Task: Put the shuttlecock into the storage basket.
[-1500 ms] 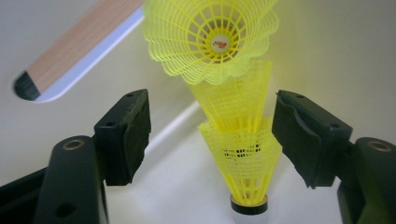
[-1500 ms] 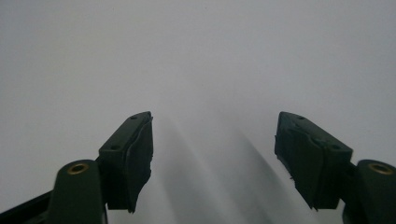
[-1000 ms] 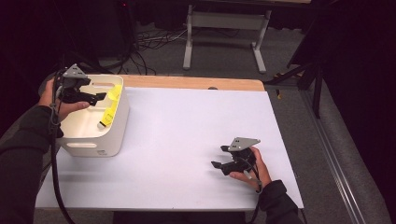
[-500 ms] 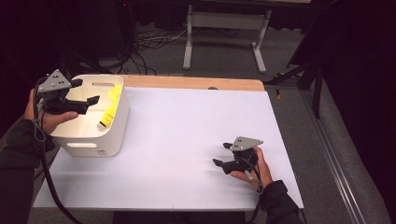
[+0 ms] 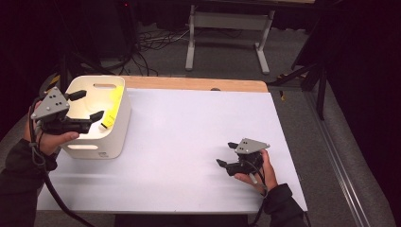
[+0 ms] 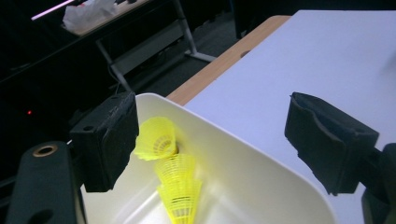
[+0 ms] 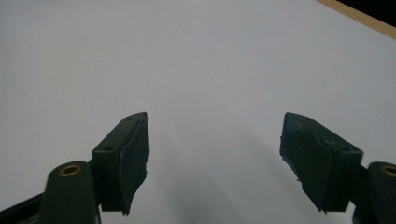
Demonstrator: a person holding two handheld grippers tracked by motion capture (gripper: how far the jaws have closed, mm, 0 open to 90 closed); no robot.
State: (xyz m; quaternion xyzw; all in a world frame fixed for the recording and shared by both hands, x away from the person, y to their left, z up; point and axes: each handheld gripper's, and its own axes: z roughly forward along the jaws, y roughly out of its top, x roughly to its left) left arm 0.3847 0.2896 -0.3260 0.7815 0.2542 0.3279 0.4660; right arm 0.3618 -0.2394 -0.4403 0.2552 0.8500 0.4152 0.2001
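Observation:
A white bin point(image 5: 119, 135) stands at the table's left side, with several yellow shuttlecocks point(image 5: 113, 106) stacked against its inner right wall. My left gripper point(image 5: 90, 105) hovers over the bin's near left part, open, with nothing between its jaws. In the left gripper view the shuttlecocks point(image 6: 173, 172) lie nested in the bin point(image 6: 261, 154), below and beyond my open left gripper point(image 6: 210, 135). My right gripper point(image 5: 226, 153) rests low over the white table point(image 5: 189, 132) at the front right, open and empty. Between the wide jaws of my right gripper point(image 7: 215, 140) there is bare tabletop.
A wooden strip point(image 5: 198, 84) runs along the table's far edge. Beyond it on the floor are a metal stand point(image 5: 227, 28) and cables point(image 5: 151, 45). A dark post point(image 5: 321, 90) stands off the table's right side.
My left gripper has moved left and toward the person, from over the bin's middle to its near left edge. The right gripper has stayed put.

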